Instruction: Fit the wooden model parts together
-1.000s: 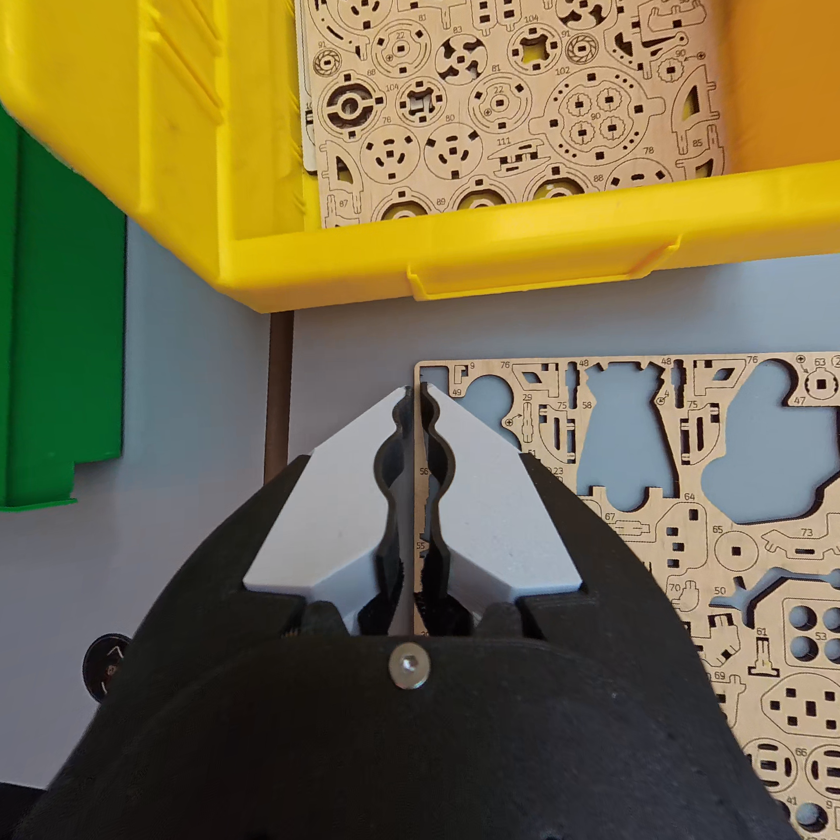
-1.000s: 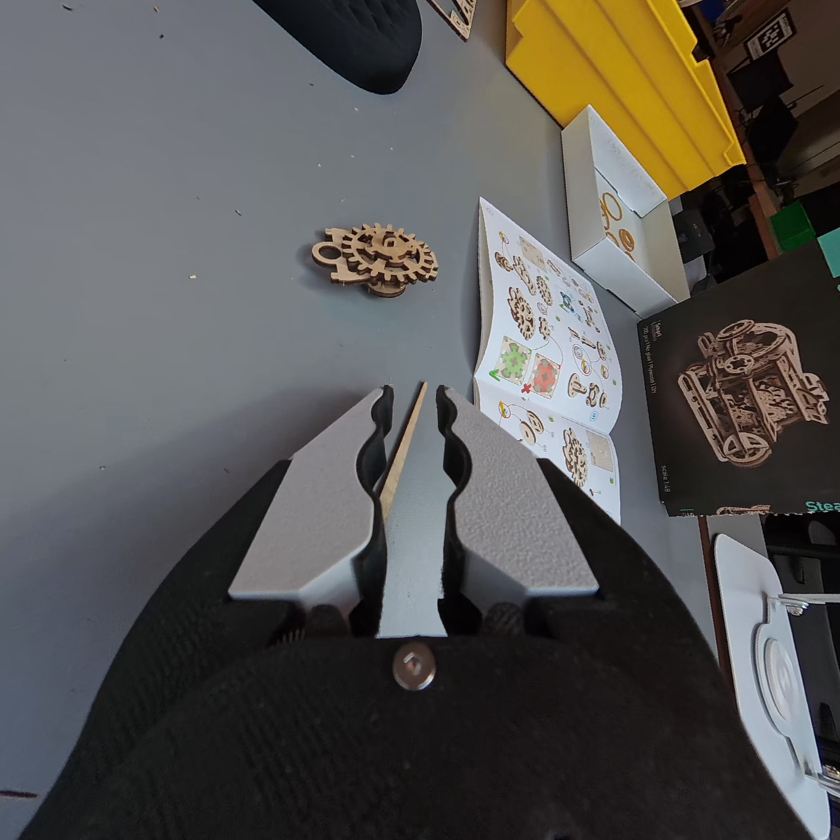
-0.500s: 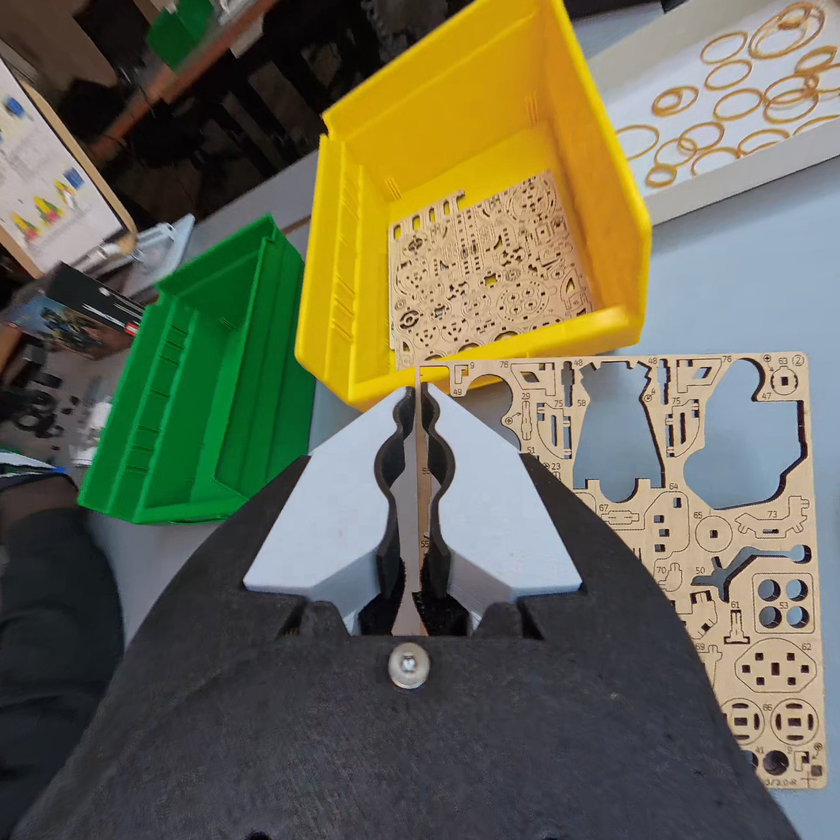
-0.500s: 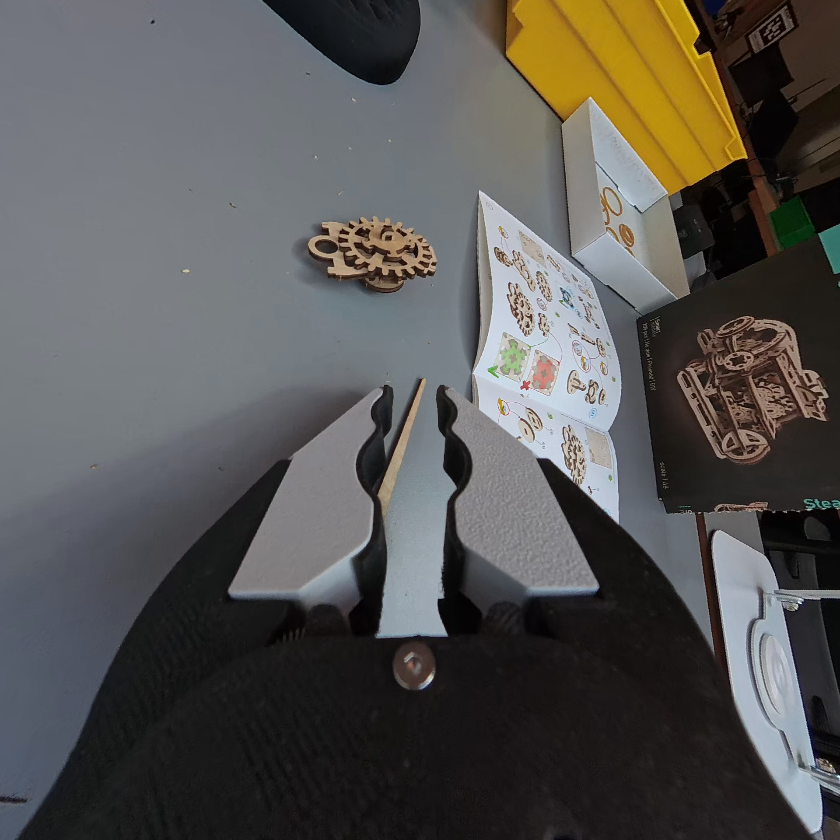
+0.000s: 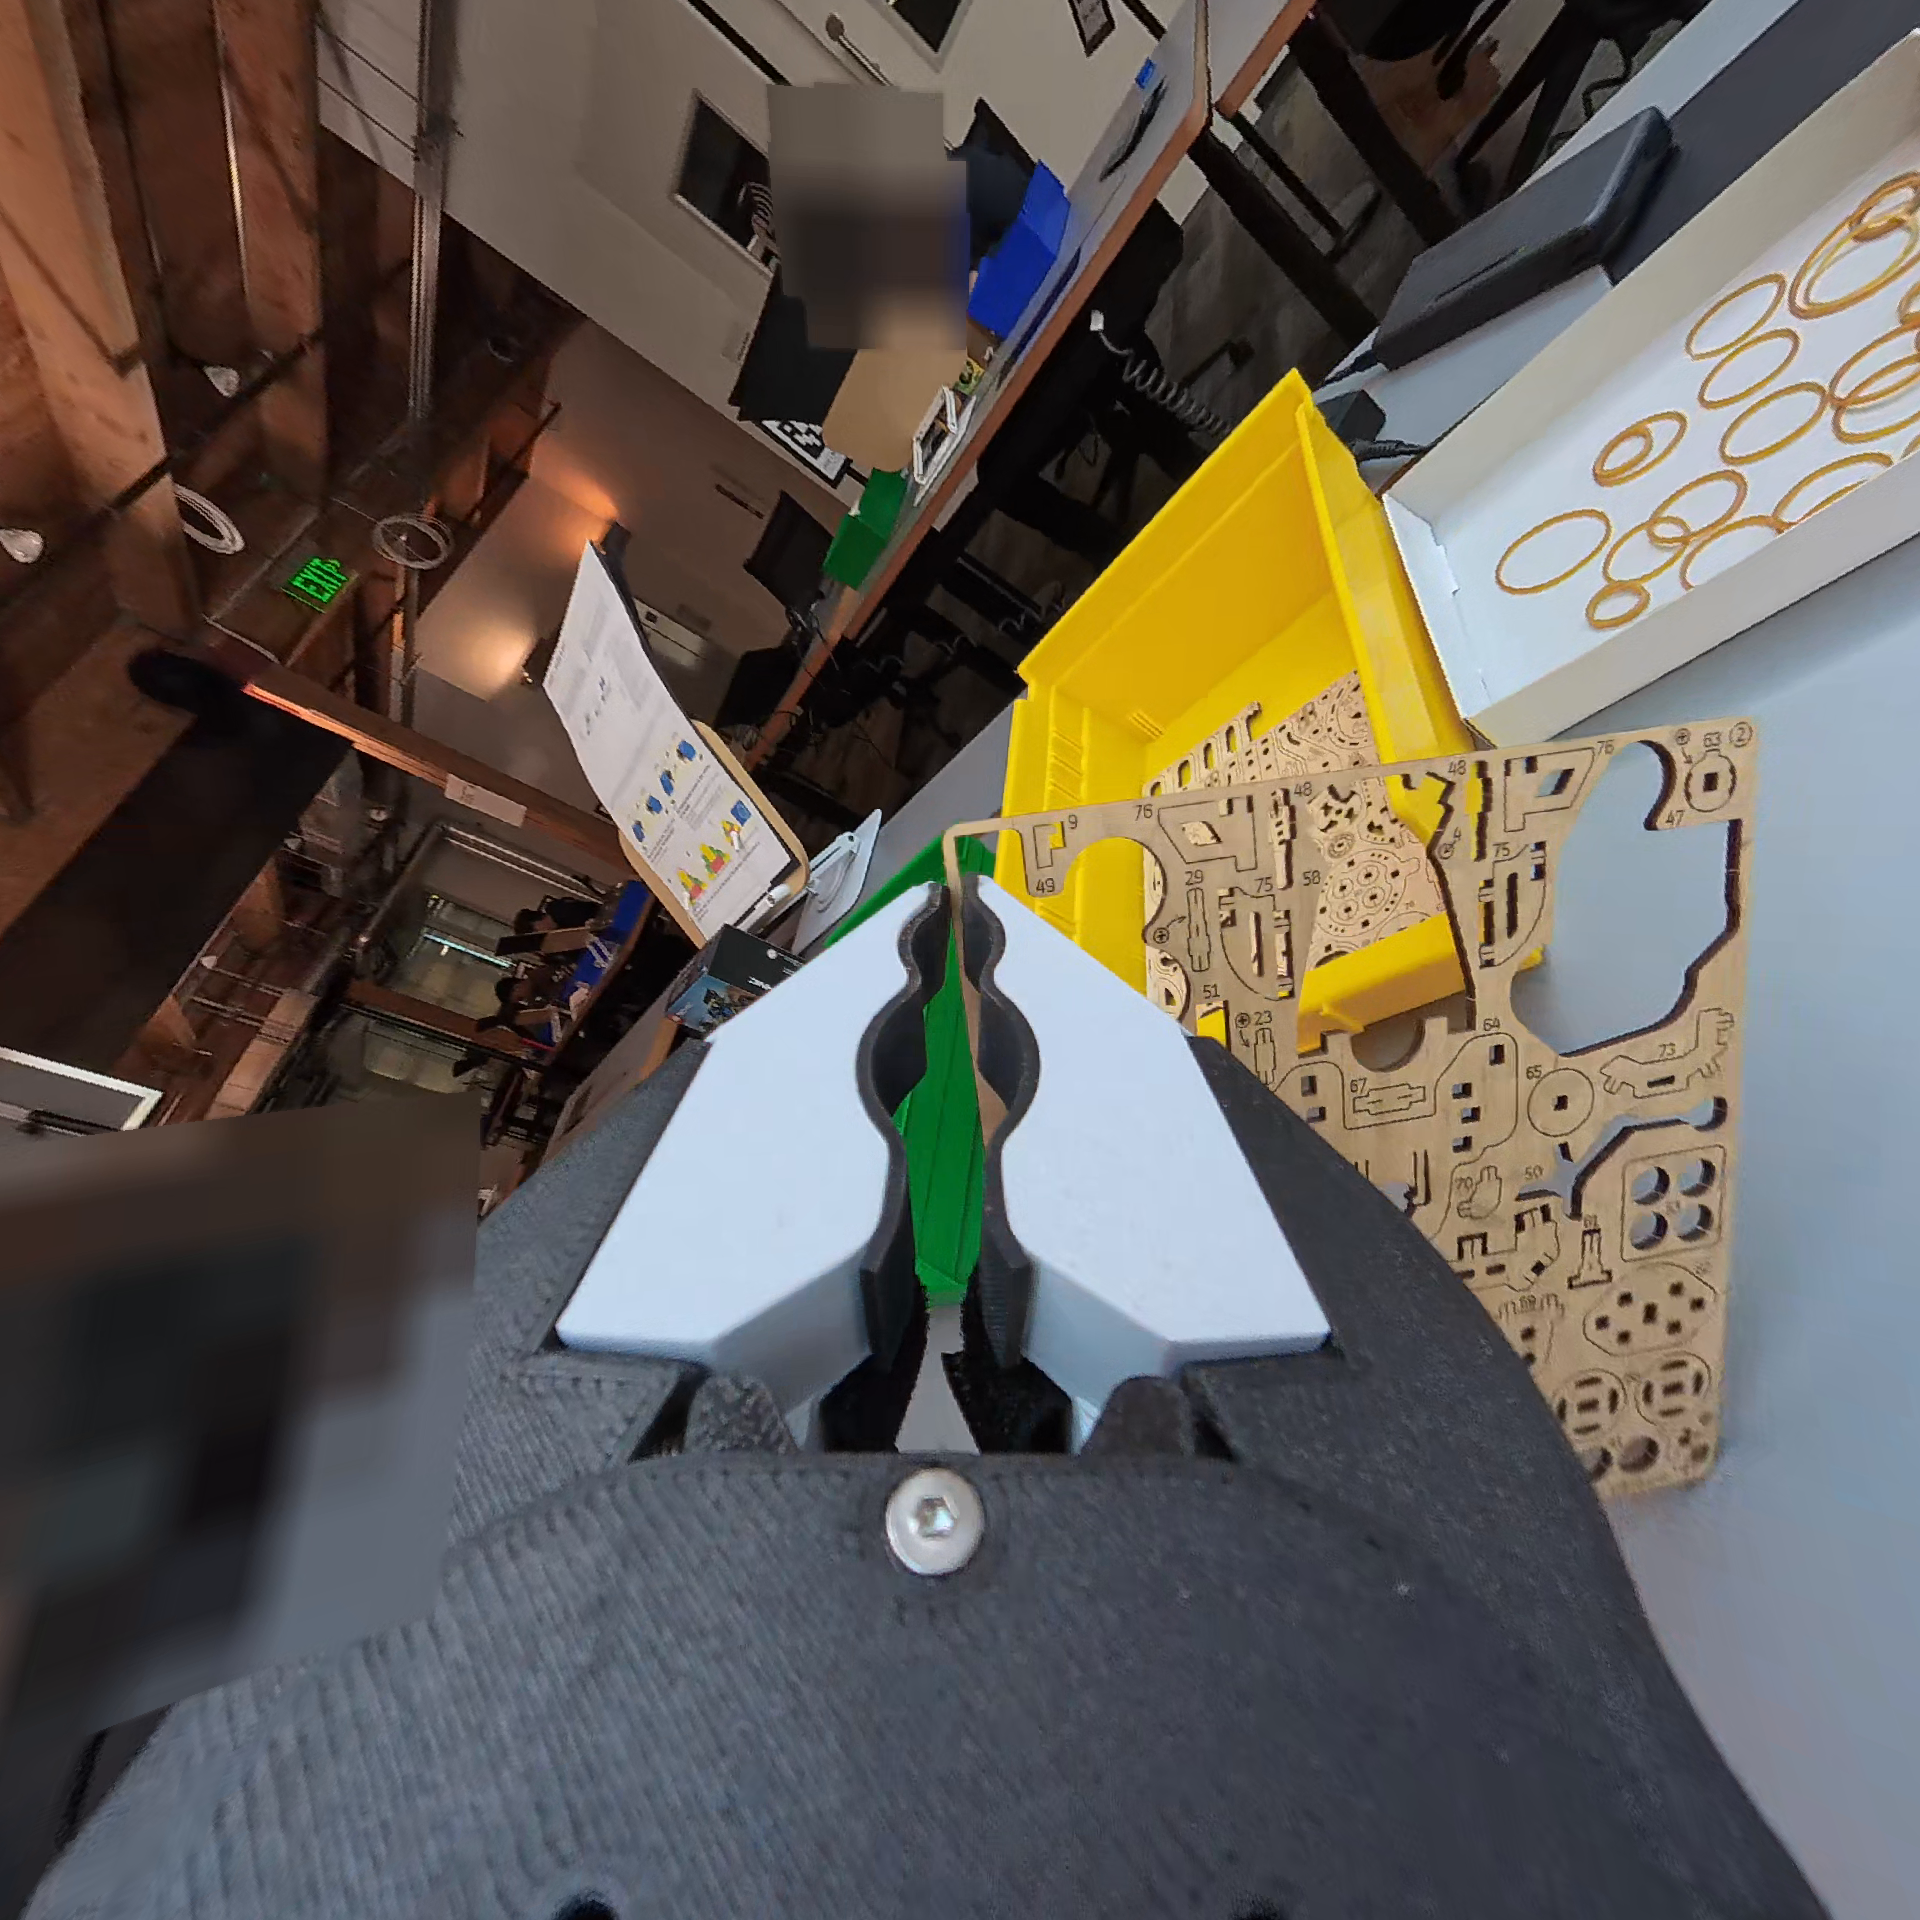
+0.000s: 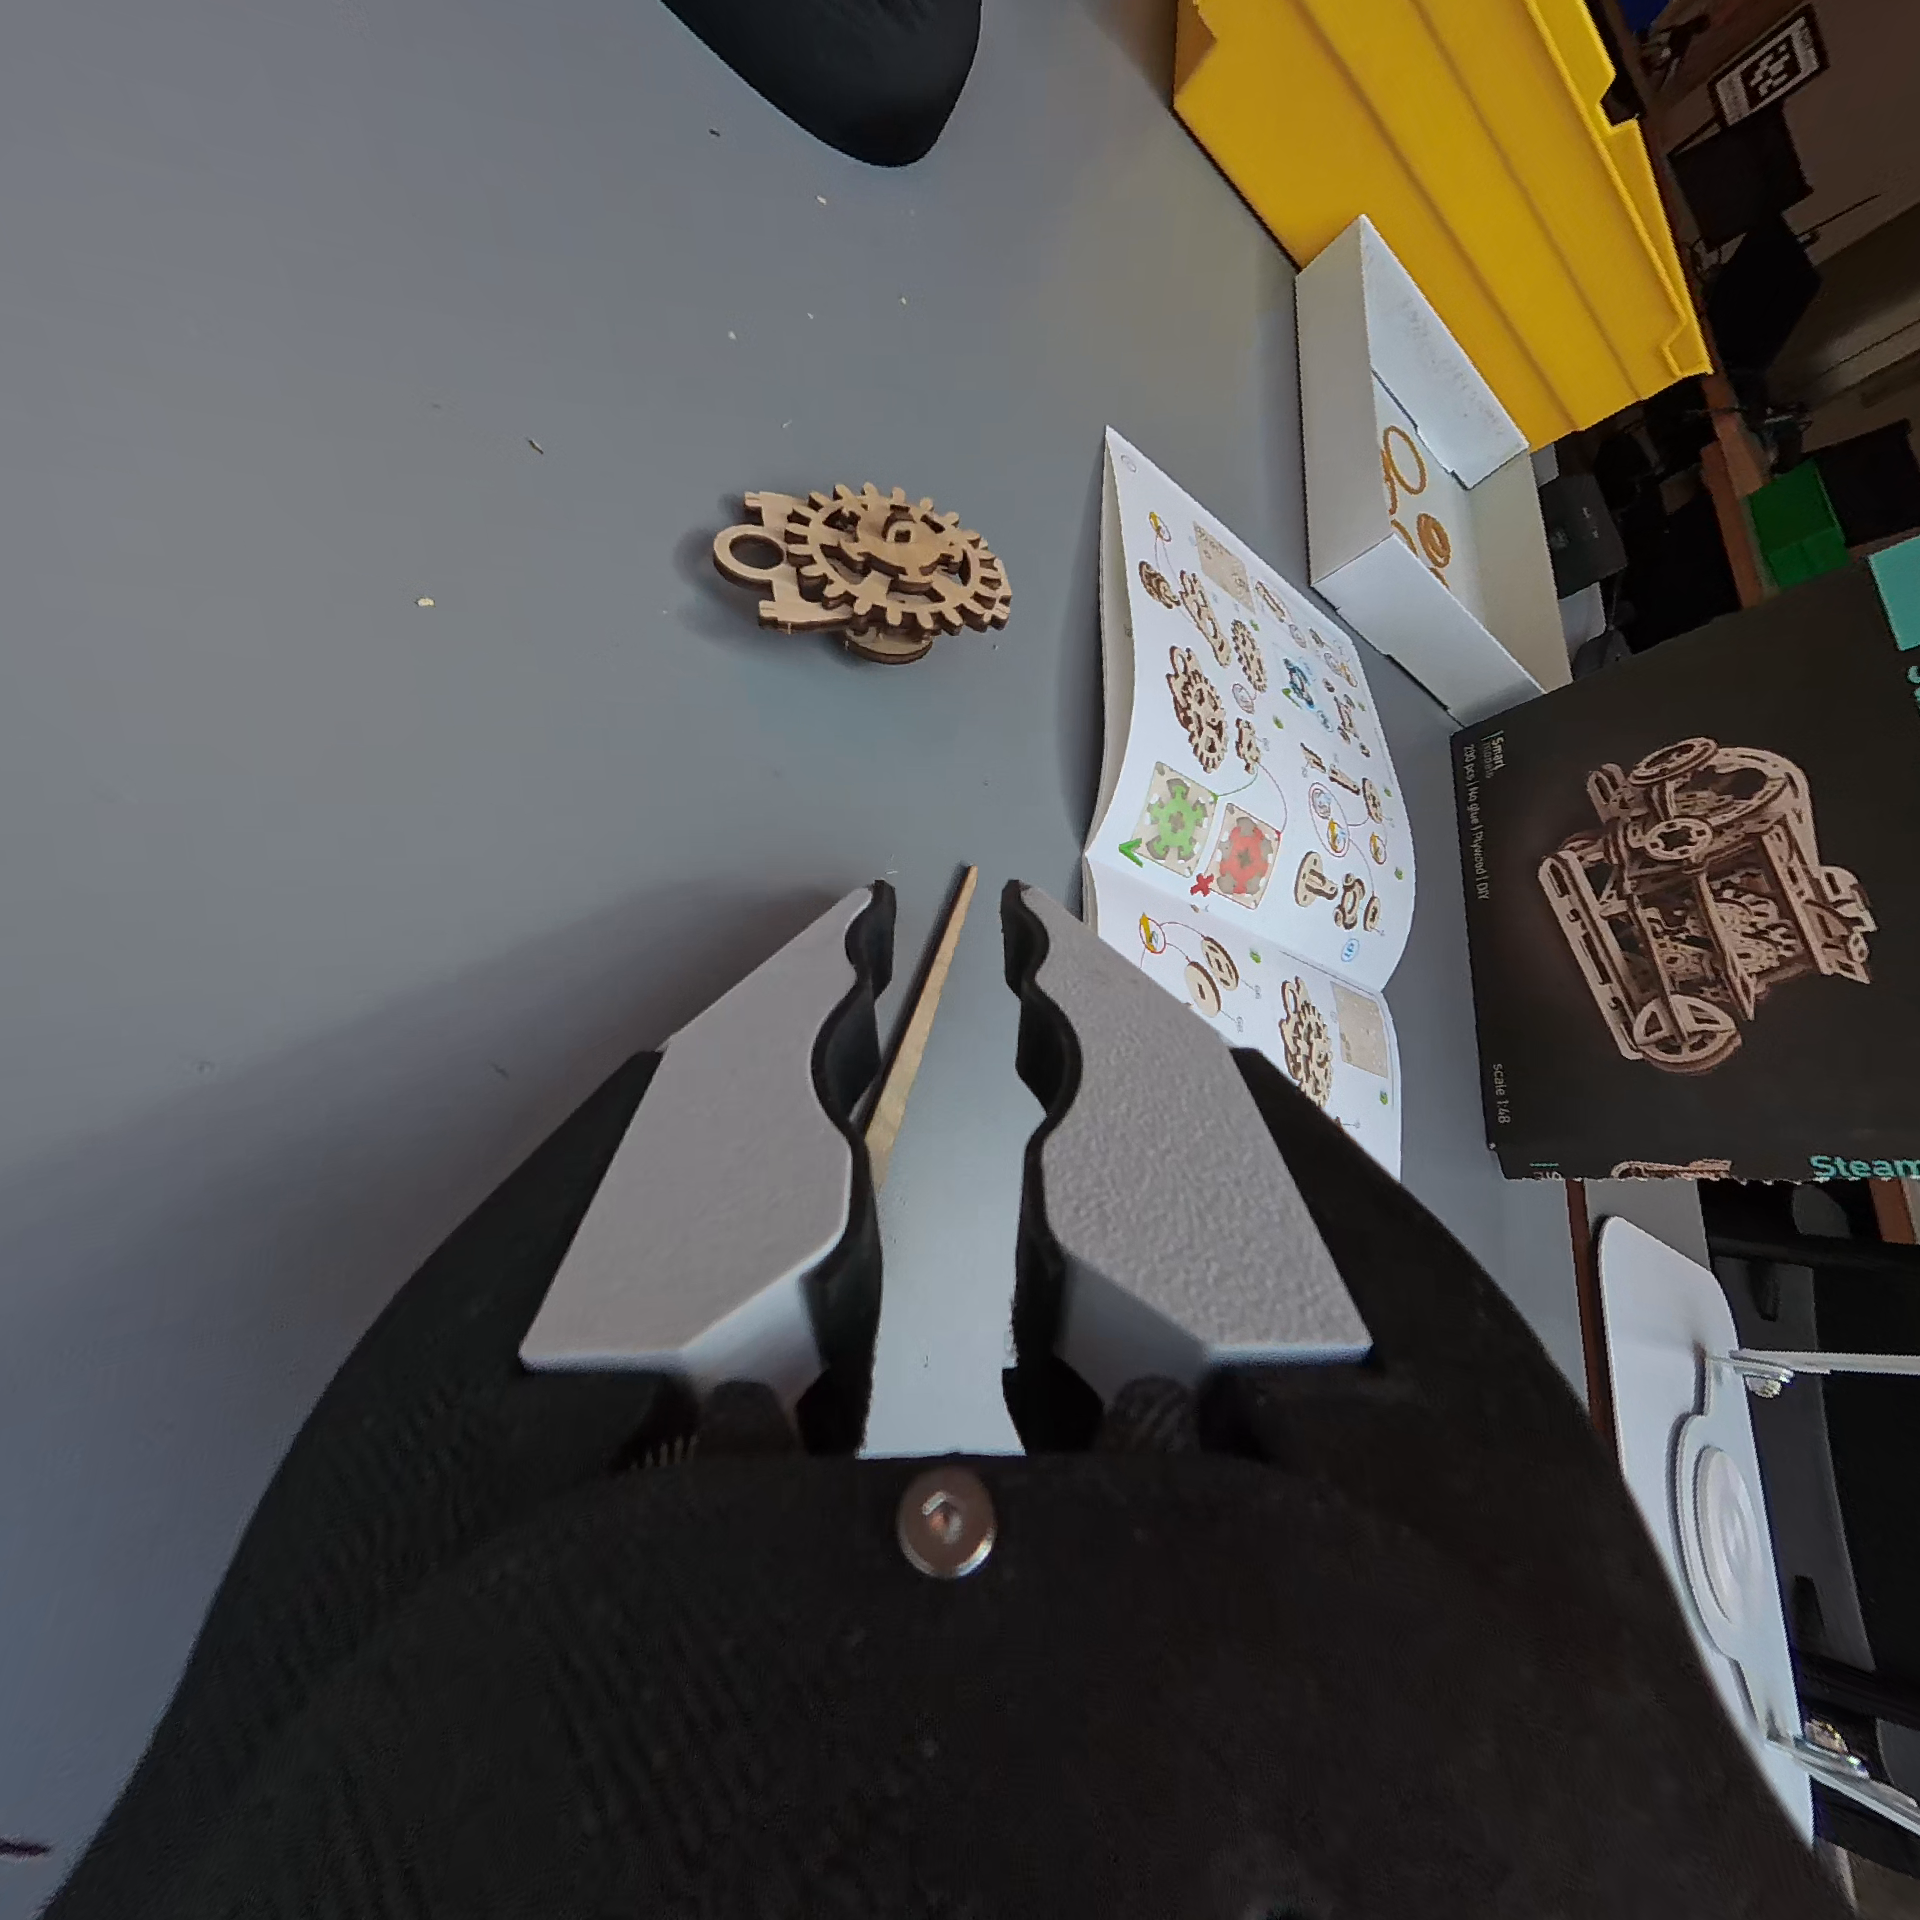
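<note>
My left gripper (image 5: 961, 894) is shut on the left edge of a flat wooden parts sheet (image 5: 1455, 1091). The sheet has several cut-out holes and is held up off the grey table, tilted. In the right wrist view, my right gripper (image 6: 945, 894) hovers low over the table with its jaws a little apart. A thin wooden stick (image 6: 925, 1008) lies in the gap against the left finger; I cannot tell if it is gripped. An assembled wooden gear piece (image 6: 862, 582) lies on the table ahead of it.
A yellow bin (image 5: 1195, 644) holding another parts sheet (image 5: 1309, 748) stands behind the held sheet, with a green bin (image 5: 940, 1143) to its left. A white box of rubber bands (image 5: 1714, 436) is at the right. An open instruction booklet (image 6: 1247, 790), a white box (image 6: 1413, 540) and the black kit box (image 6: 1704, 914) lie to the right. The tips of one gripper are about 45 cm away from the tips of the other. My right tips are roughly 6 cm from the assembled wooden gear piece (image 6: 862, 582).
My left gripper has lifted the parts sheet off the table and tipped upward, so its view now takes in the bins and the room. The right gripper has barely moved.
</note>
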A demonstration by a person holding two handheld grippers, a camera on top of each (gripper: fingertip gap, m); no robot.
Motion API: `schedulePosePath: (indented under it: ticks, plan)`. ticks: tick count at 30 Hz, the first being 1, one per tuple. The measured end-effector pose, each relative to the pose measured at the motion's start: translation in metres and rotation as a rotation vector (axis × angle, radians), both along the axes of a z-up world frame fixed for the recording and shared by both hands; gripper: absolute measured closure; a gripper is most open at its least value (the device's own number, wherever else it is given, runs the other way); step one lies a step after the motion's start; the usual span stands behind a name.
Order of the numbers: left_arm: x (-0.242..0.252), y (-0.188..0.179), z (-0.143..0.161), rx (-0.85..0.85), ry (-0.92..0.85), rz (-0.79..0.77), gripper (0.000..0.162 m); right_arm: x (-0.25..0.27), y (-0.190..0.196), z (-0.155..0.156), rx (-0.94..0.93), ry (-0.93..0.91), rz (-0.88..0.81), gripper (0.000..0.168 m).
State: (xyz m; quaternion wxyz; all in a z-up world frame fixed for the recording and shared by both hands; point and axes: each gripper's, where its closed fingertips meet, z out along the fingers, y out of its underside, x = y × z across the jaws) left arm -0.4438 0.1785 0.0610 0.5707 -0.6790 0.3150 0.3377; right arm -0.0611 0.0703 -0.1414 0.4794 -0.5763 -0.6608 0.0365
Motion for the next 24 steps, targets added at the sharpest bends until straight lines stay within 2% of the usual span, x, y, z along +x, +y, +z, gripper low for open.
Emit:
schedulePosePath:
  ticks: [10, 15, 18, 21, 24]
  plan:
    - [0.048, -0.022, 0.040, 0.122, 0.037, -0.069, 0.161, -0.003, -0.002, 0.002, 0.004, 0.006, 0.008, 0.146]
    - [0.092, -0.042, 0.054, 0.154, 0.000, -0.184, 0.162, -0.004, 0.004, 0.015, -0.009, 0.092, -0.031, 0.141]
    - [0.120, -0.057, 0.057, 0.170, -0.027, -0.267, 0.162, -0.007, 0.006, 0.028, -0.014, 0.155, -0.071, 0.134]
    - [0.145, -0.071, 0.059, 0.180, -0.064, -0.347, 0.162, -0.029, -0.004, 0.058, 0.002, 0.267, -0.100, 0.127]
    - [0.165, -0.082, 0.060, 0.180, -0.095, -0.418, 0.162, -0.058, -0.022, 0.085, -0.106, 0.456, -0.099, 0.105]
